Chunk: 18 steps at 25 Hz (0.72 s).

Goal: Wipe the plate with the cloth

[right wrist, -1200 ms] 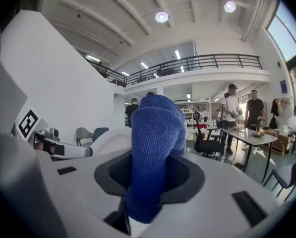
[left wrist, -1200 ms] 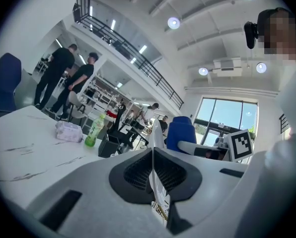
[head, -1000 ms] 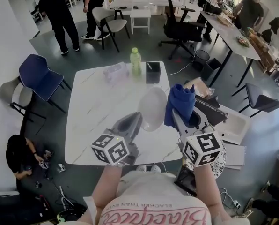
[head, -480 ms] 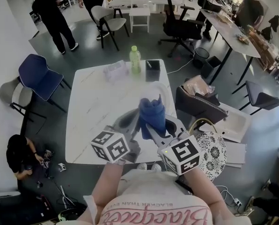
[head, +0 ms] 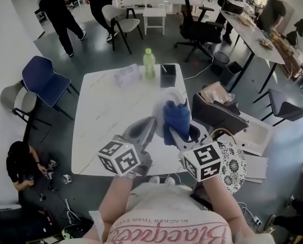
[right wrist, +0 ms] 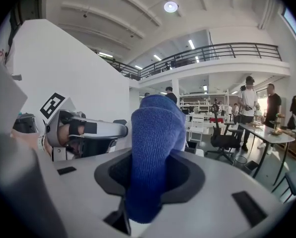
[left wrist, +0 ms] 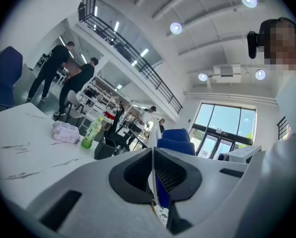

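Cloth (head: 174, 118) now over plate (head: 161, 99); rim (left wrist: 151, 172) grip close-up only

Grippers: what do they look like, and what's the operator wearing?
Left gripper and right gripper: pale grey wedge-shaped jaws, dark ribbed pads. Each carries a white cube with black square markers. White shirt, pink lettering; forearms bare.

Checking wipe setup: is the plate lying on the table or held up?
Held up: the left gripper clamps the plate by its rim, above the table.
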{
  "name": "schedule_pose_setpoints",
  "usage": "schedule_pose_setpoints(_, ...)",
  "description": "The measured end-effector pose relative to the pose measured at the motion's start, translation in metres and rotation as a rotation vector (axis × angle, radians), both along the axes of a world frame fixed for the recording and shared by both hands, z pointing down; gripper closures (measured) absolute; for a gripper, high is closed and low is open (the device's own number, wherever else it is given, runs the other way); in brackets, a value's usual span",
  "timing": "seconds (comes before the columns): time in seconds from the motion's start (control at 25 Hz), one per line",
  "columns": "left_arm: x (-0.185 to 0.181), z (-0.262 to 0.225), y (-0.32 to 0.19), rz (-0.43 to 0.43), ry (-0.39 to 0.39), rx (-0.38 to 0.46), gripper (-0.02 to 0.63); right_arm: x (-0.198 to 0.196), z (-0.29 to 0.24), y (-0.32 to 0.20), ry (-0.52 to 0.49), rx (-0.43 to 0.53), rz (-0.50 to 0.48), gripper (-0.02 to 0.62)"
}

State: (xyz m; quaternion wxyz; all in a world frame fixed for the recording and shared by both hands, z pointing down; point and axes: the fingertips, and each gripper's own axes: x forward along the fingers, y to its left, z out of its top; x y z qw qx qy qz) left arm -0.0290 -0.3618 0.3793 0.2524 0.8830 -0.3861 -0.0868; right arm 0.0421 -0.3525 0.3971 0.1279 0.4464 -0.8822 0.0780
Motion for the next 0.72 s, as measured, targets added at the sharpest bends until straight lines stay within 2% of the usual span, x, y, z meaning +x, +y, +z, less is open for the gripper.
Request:
schedule_pose_setpoints(0.32,-0.004,0.002,-0.003,-0.003,-0.002,0.011,0.595,0.053,0.009,-0.009,0.002,-0.027,0.149,0.468)
schedule_pose_setpoints(0.44,0.000,0.002,-0.001,0.006,-0.055,0.074,0.595,0.064,0.006,-0.007,-0.009,-0.021,0.173,0.468)
schedule_pose_setpoints(0.52,0.004,0.007,-0.002,0.012,-0.161,0.158,0.595,0.069,0.003,-0.005,-0.021,-0.017,0.182,0.468)
schedule_pose_setpoints(0.72,0.013,0.013,0.002,-0.003,-0.539,0.448,0.595,0.075,-0.007,0.002,-0.043,-0.008,0.167,0.468)
